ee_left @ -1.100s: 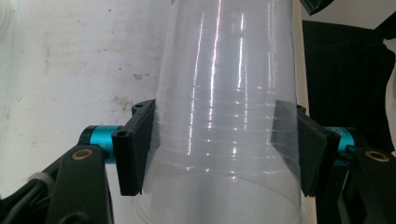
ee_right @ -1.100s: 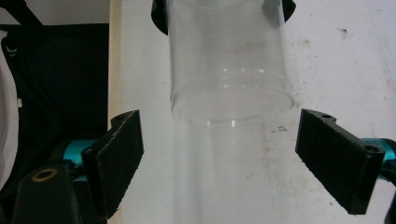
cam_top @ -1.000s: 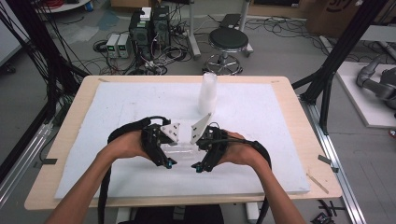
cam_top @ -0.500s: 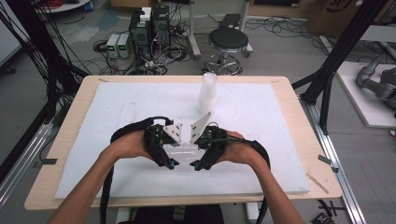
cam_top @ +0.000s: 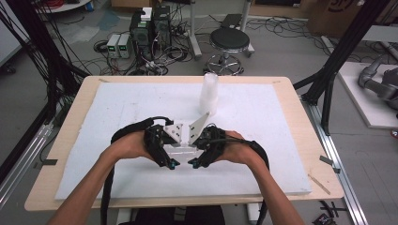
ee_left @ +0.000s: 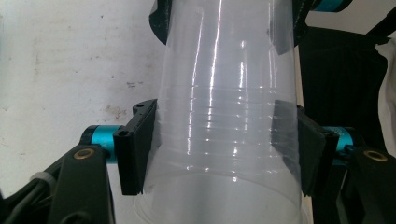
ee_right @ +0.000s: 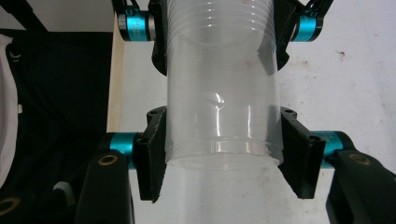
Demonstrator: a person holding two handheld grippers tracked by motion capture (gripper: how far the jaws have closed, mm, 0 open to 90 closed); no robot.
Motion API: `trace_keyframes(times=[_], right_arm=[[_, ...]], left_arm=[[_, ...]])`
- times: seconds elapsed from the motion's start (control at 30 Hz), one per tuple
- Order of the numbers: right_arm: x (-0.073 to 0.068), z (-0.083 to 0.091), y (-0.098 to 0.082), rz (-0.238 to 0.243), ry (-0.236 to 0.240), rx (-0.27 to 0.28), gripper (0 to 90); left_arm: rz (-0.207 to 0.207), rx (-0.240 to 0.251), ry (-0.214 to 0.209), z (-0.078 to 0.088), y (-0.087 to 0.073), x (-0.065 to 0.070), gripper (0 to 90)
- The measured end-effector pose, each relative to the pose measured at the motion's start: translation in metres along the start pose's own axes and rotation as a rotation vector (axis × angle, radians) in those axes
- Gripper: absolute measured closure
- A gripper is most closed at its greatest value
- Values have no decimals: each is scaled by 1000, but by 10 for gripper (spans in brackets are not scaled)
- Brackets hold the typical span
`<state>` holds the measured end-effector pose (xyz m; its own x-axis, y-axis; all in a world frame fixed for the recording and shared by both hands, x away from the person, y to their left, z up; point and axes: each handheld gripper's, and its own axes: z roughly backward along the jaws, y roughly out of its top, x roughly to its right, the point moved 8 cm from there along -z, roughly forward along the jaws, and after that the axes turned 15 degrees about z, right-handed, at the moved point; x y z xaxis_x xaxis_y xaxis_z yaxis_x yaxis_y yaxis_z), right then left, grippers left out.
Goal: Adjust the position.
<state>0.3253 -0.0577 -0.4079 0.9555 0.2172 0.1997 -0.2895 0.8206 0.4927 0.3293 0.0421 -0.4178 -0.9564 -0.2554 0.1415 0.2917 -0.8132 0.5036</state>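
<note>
Cups: clear plastic stack held level just above the white foam mat, between the two hands near the table's front edge. Left gripper pinches the ribbed rim end, pads pressed against both sides. Right gripper has just been closing, and its pads now clamp the narrower base end. Farther back, a second cup stack stands upright on the mat.
</note>
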Motion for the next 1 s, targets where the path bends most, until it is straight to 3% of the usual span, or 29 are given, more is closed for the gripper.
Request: trace_keyframes(times=[0.33,0.37,0.43,0.47,0.5,0.57,0.7,0.77,0.83,1.0], right_arm=[[-1,-1,0,10,2,-5,427],[-1,-1,0,10,0,-4,427],[-1,1,0,7,-4,-5,427],[-1,1,-1,9,-3,-6,427],[-1,1,-1,9,-5,-6,427],[-1,2,-1,10,-4,-2,427],[-1,4,-2,4,-8,1,427],[-2,4,-3,-3,-10,8,427],[-2,5,-6,-12,-18,26,427],[-2,10,-18,-56,-49,139,427]], left_arm=[[-7,4,-6,-1,0,0,307],[-11,14,-12,-1,0,-1,280],[-1,53,-56,-1,4,3,90],[2,70,-80,-1,5,6,52],[1,86,-84,0,6,7,52],[6,92,-49,1,6,3,52],[16,120,-53,6,6,0,52],[10,167,-59,11,8,0,52],[27,252,-70,17,8,0,52],[69,465,-63,32,1,-3,52]])
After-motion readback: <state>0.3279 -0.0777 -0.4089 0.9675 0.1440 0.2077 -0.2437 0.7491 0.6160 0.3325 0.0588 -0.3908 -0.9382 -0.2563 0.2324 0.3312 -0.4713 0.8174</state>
